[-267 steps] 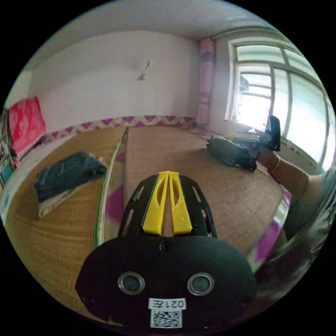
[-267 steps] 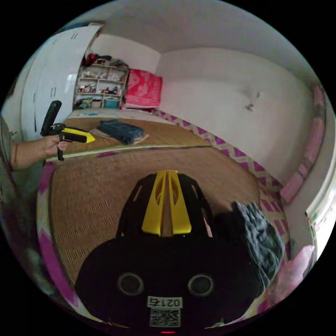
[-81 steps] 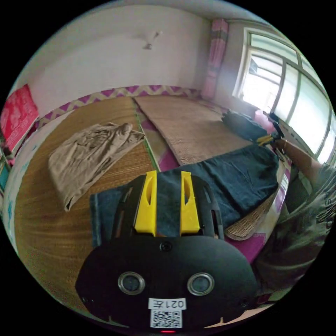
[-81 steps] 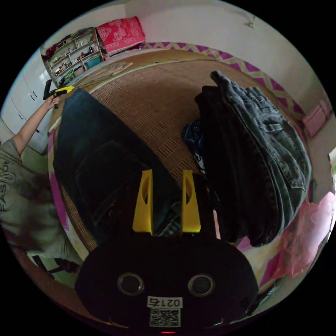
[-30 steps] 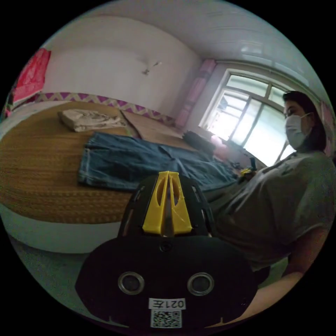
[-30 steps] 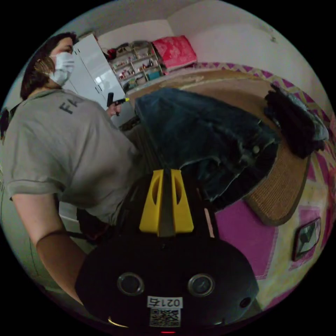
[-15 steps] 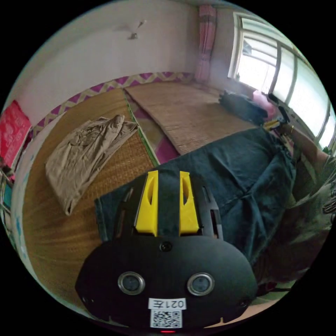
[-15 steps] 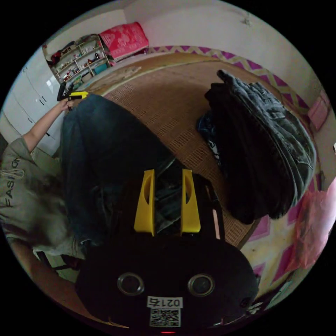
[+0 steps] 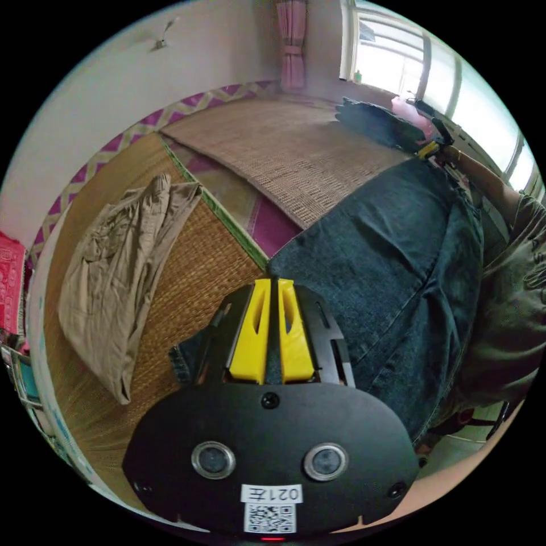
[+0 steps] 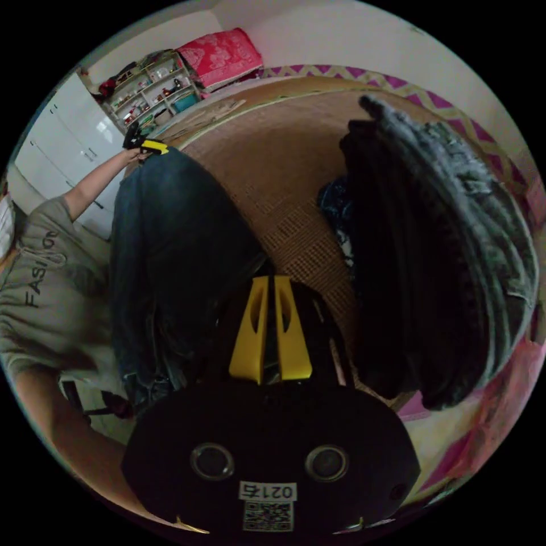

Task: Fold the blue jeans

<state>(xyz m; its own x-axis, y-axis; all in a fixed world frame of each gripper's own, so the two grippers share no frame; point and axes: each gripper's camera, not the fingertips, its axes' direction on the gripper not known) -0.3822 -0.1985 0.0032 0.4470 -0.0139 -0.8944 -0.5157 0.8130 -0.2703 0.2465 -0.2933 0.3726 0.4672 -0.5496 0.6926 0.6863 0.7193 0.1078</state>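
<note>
Left gripper view: the left gripper (image 9: 272,284) is seen with its yellow jaws drawn nearly together, a thin strip of denim showing in the narrow gap between them. The hem end of the blue jeans (image 9: 387,256) is thus pinched between both jaws. From the jaws the jeans are spread away to the right and ahead, across the edge of a woven straw mat (image 9: 296,148), as far as the right gripper (image 9: 427,149), which is seen small in the distance at the far end of the garment. A folded beige garment (image 9: 114,273) lies on a second straw mat (image 9: 187,284) to the left of the jaws, well apart from the jeans. A dark folded pile (image 9: 375,122) lies beyond the jeans, near a window (image 9: 398,68). The grey sleeve (image 9: 512,318) of the person is seen at the right.

Right gripper view: the right gripper (image 10: 272,284) is shown with its jaws almost closed, dark cloth of the jeans' waist end being held in the slit between them. The blue jeans (image 10: 176,239) run from these jaws up and to the left, to the left gripper (image 10: 149,147), held in the person's hand (image 10: 133,152). A stack of dark grey jeans (image 10: 443,250) rises just to the right of the jaws, on the straw mat (image 10: 273,165). Shelves (image 10: 153,91) stand far ahead.
</note>
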